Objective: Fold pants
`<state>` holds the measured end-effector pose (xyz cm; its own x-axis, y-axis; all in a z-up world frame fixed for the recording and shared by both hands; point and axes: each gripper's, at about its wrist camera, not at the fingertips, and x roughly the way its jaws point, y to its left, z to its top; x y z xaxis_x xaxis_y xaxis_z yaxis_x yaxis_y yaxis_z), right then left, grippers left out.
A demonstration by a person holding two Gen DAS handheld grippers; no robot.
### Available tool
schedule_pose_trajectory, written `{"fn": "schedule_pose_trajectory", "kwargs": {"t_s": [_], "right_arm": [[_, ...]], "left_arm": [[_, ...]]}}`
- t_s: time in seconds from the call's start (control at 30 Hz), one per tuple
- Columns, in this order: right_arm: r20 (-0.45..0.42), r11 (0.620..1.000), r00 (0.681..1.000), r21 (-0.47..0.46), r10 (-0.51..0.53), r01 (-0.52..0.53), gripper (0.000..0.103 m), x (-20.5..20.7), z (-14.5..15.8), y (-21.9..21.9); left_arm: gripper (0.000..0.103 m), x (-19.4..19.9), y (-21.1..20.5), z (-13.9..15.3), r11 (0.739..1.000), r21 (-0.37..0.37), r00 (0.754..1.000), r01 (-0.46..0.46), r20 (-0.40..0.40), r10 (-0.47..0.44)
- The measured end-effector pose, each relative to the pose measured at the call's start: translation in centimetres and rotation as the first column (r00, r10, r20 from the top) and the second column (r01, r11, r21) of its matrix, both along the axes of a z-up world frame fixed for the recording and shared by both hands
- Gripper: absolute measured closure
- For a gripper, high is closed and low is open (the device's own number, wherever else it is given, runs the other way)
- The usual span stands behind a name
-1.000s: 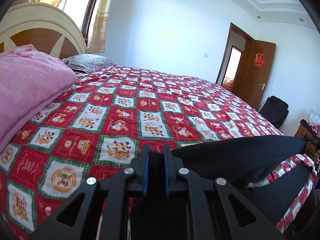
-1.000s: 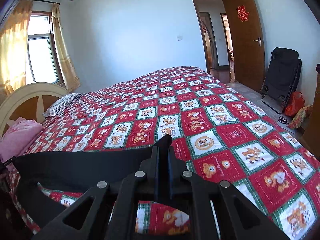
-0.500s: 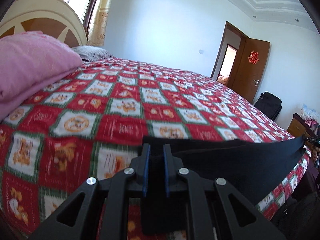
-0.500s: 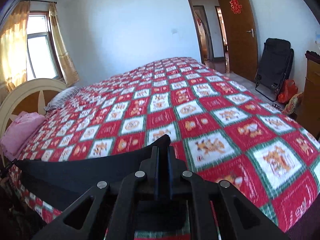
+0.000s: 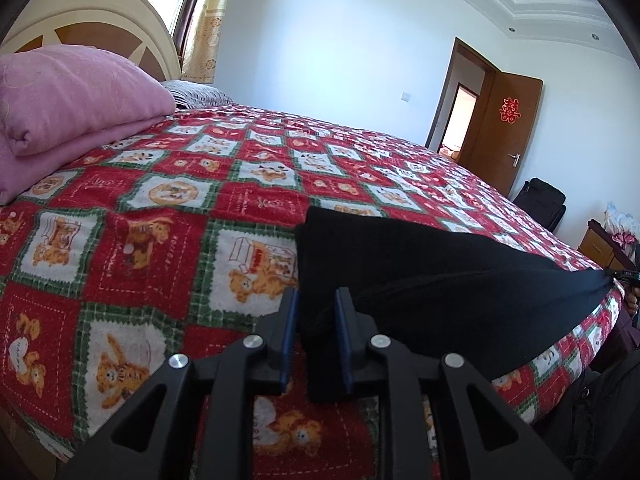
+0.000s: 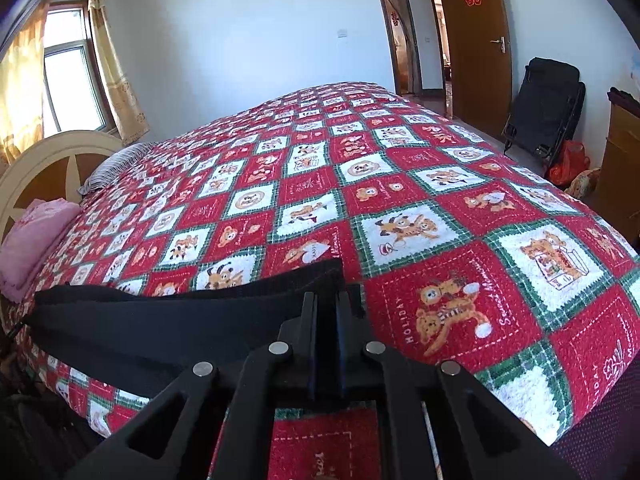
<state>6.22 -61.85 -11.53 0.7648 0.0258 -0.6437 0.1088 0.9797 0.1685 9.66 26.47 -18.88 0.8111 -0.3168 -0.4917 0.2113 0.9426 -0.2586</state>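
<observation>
Your black pants lie along the near edge of the bed, their long axis running sideways from one tool to the other, roughly in line with that edge. Your left tool has its blue-padded jaws closed on one end of the cloth, with a fold of fabric standing between them. Your right tool grips the other end, its jaws nearly together on the waistband-like strip.

From the right wrist view the pants stretch away to the left, fairly taut, sagging a little over the bed's near edge; whether the middle rests on the quilt or hangs just above it is hard to tell.

Beyond the pants, toward the far wall, the patterned quilt runs open and flat. At the head of the bed, left of the pants, a folded pink blanket sits well apart from them, with a striped pillow farther back. Toward the foot of the bed, a dark folded chair stands on the floor by the door.
</observation>
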Motion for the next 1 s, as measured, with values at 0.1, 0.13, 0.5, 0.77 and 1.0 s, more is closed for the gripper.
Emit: {"fn": "schedule_pose_trajectory", "kwargs": {"t_s": [0.1,0.13,0.5,0.77,1.0], "right_arm": [[0.001,1.0,1.0,0.003,-0.004,0.004,0.095,-0.6,-0.3,-0.2],[0.004,1.0,1.0,0.005,-0.003,0.003,0.095,-0.8,-0.4,-0.2],[0.038,1.0,0.999,0.021,-0.019,0.018,0.074,-3.8,0.0,-1.1],[0.11,0.992,0.986,0.015,-0.124,0.123,0.068,-5.8,2.1,-0.5],[0.185,0.996,0.983,-0.092,-0.002,0.019,0.046,-5.1,5.8,6.7]], "left_arm": [[0.076,-0.5,0.2,-0.2,1.0,0.014,1.0,-0.007,-0.003,0.007],[0.073,-0.7,0.3,-0.3,1.0,0.018,1.0,-0.01,-0.003,0.01],[0.064,-3.0,5.1,-1.3,0.981,-0.004,0.98,-0.194,-0.039,0.193],[0.049,-3.6,3.5,1.2,0.983,-0.059,0.985,-0.172,0.022,0.174],[0.038,-2.4,-3.7,3.3,1.0,-0.008,0.999,0.011,0.054,-0.01]]}}
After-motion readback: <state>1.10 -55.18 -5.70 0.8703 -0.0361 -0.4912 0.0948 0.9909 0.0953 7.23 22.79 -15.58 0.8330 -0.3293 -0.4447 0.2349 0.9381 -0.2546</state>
